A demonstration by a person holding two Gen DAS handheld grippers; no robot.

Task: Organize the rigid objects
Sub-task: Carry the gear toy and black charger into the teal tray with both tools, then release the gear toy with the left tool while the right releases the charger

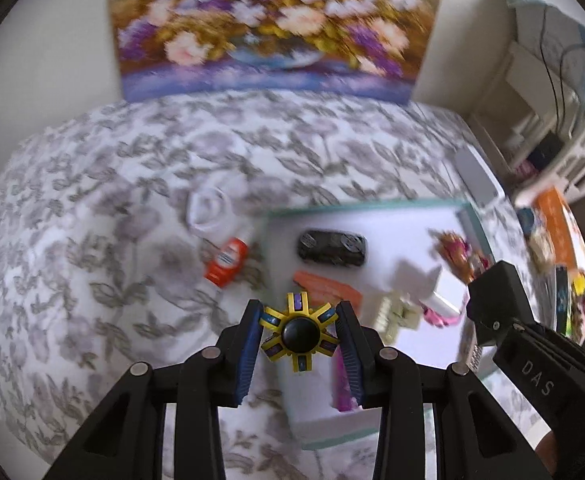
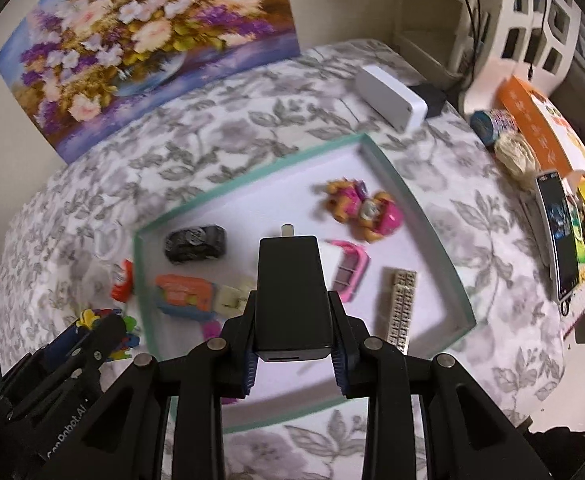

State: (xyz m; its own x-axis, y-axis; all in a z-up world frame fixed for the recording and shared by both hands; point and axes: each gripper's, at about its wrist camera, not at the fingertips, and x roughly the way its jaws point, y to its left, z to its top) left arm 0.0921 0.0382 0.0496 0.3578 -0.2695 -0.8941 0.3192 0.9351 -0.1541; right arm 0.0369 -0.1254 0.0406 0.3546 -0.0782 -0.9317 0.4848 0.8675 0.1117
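Fidget spinner sits clamped in the left tool; right tool grips a black charger.

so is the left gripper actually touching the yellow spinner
Touching. The left wrist view shows the left gripper closed on the yellow fidget spinner, with both blue finger pads pressed against its arms and no gap on either side.

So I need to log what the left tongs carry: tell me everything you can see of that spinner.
The spinner is a yellow, six-armed wheel that looks like hard plastic, with blue and purple inserts in the arms and a round black hub. The left tongs pinch it from both sides, blue pads against its arms, face toward the camera. It hangs above the near left edge of the tray, touching nothing else.
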